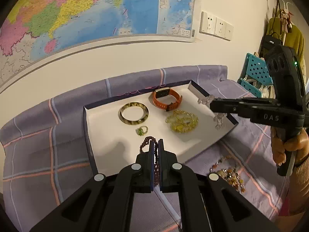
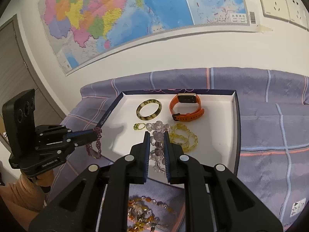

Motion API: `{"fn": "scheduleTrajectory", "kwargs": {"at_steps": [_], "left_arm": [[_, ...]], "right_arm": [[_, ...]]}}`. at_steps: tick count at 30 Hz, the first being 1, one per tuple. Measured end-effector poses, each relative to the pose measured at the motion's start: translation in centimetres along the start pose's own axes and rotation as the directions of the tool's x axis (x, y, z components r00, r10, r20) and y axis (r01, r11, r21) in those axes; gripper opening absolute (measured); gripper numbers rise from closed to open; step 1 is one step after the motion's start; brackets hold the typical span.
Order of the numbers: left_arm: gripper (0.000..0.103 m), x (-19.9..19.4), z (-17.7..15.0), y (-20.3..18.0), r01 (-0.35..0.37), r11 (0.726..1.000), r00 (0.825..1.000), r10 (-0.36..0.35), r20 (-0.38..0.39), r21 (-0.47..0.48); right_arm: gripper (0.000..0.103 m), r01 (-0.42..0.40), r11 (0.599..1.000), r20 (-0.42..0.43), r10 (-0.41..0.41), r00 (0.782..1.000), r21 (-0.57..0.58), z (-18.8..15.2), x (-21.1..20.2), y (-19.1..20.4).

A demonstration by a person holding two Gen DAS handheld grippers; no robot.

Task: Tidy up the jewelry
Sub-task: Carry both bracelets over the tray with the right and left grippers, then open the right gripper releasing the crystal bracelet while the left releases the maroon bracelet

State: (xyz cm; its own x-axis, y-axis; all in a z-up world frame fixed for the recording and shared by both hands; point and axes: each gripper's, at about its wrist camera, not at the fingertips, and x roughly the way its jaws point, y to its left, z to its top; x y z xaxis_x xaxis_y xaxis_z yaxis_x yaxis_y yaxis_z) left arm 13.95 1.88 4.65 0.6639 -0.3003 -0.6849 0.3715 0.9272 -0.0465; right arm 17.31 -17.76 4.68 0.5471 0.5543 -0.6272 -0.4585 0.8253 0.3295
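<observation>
closest in, the left gripper (image 1: 155, 145) has its jaws clamped together on a dark purple bead bracelet (image 1: 146, 142), which loops out past the tips and dangles over the tray's near-left edge. both tools point downward at a slant toward the tray; a hand (image 1: 289, 147) in an orange knit sleeve grips the right tool's handle. the right gripper (image 2: 156, 137) is pinched on a clear bead bracelet (image 2: 157, 135), the strand hanging between its fingers above the tray's near part. the tray (image 1: 100, 119) is shallow, white inside with a dark blue rim, and sits on a purple plaid cloth (image 1: 38, 145) close to the wall. inside it, well apart from the walls, lie a mottled bangle (image 1: 133, 113) at the back left, an orange watch (image 1: 166, 99) at the back right, a small green ring (image 1: 142, 130) in front of the bangle, and a yellow bead bracelet (image 1: 181, 121) in front of the watch. bare white floor shows along the tray's left side and near edge. outside the tray, on the cloth near the right tool, lies a pile of amber beads (image 1: 229, 172).
</observation>
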Motion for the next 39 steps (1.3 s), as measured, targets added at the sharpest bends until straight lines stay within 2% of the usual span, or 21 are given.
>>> {"fn": "scheduleTrajectory", "kwargs": {"at_steps": [9, 17, 28, 33, 39], "left_arm": [[0.002, 0.2, 1.5, 2.0, 0.029, 0.999, 1.000, -0.029, 0.012, -0.041], [0.002, 1.8, 1.4, 2.3, 0.034, 0.998, 0.999, -0.035, -0.029, -0.048], [0.002, 5.2, 0.4, 2.0, -0.002, 0.999, 0.992, -0.003, -0.126, -0.041], [0.003, 5.3, 0.4, 2.1, -0.014, 0.999, 0.991, 0.008, -0.131, -0.043], [0.006, 5.0, 0.3, 1.9, -0.035, 0.998, 0.992, 0.030, -0.122, -0.043]], "right_arm": [[0.014, -0.006, 1.000, -0.023, 0.006, 1.000, 0.019, 0.2, 1.4, -0.7], [0.014, 0.001, 0.999, -0.038, 0.000, 0.999, 0.033, 0.3, 2.4, -1.3], [0.014, 0.050, 0.998, -0.103, -0.045, 0.994, 0.047, 0.7, 5.9, -1.7], [0.015, 0.068, 0.995, -0.116, -0.060, 0.991, 0.071, 0.8, 6.7, -2.2], [0.021, 0.112, 0.990, -0.105, -0.103, 0.989, 0.084, 0.7, 6.7, -2.6]]}}
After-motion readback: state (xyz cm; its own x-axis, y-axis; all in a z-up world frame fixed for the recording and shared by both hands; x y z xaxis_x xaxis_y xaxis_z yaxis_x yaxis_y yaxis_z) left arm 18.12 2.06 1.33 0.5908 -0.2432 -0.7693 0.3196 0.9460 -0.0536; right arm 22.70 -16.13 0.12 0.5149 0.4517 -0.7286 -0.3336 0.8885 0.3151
